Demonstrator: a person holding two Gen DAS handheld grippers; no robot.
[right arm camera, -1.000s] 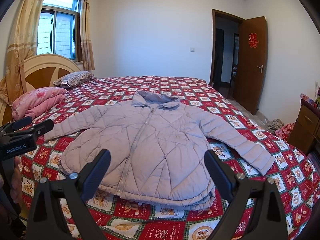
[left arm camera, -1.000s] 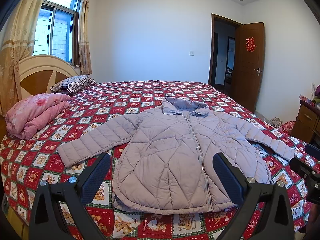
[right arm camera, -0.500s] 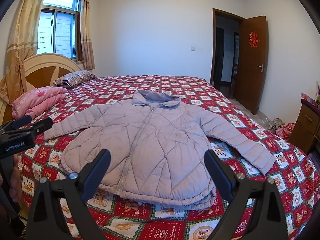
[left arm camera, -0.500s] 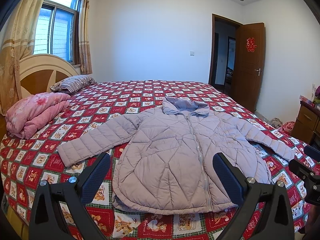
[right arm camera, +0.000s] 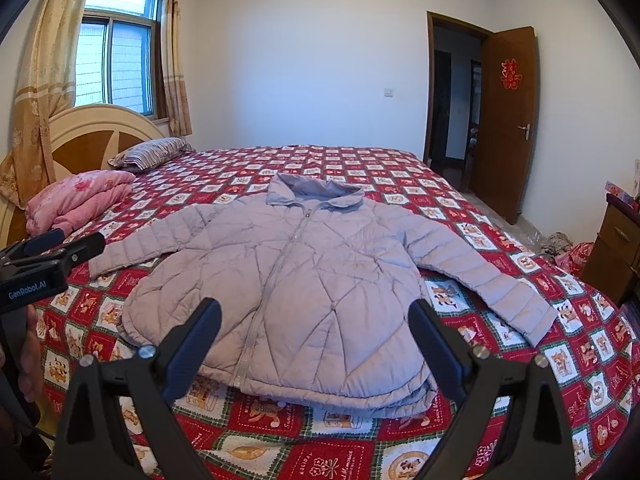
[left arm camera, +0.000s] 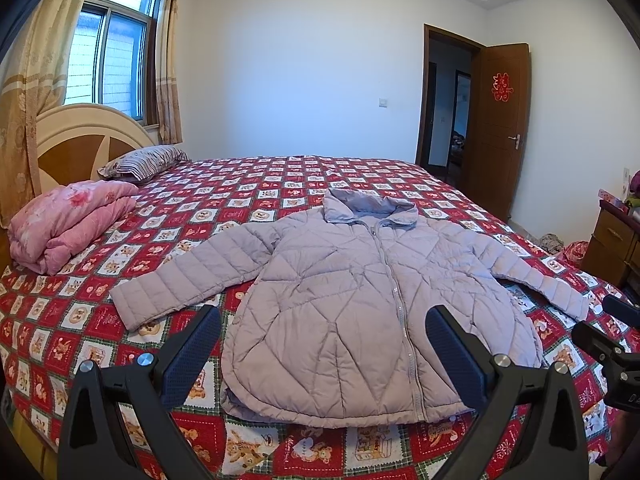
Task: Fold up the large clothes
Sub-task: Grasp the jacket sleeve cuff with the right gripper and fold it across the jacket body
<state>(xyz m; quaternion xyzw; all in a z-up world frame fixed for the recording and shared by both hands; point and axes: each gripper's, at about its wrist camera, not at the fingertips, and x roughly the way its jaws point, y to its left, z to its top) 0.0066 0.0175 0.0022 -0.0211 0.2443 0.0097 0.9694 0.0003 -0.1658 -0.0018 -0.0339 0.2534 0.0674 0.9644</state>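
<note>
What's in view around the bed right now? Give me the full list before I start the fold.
jacket: one, pale lilac quilted, flat on the bed, zipped, both sleeves spread out.
bedspread: one, red and white checked with bears, covering the bed.
quilt: one, pink, folded, by the headboard.
pillow: one, striped, at the head of the bed.
headboard: one, cream and brown, under the window.
window: one, with beige curtains.
door: one, brown, open, red paper decoration on it.
cabinet: one, brown, at the right edge.
left hand-held gripper: black, open, above the jacket hem.
right hand-held gripper: black, open, above the hem.
</note>
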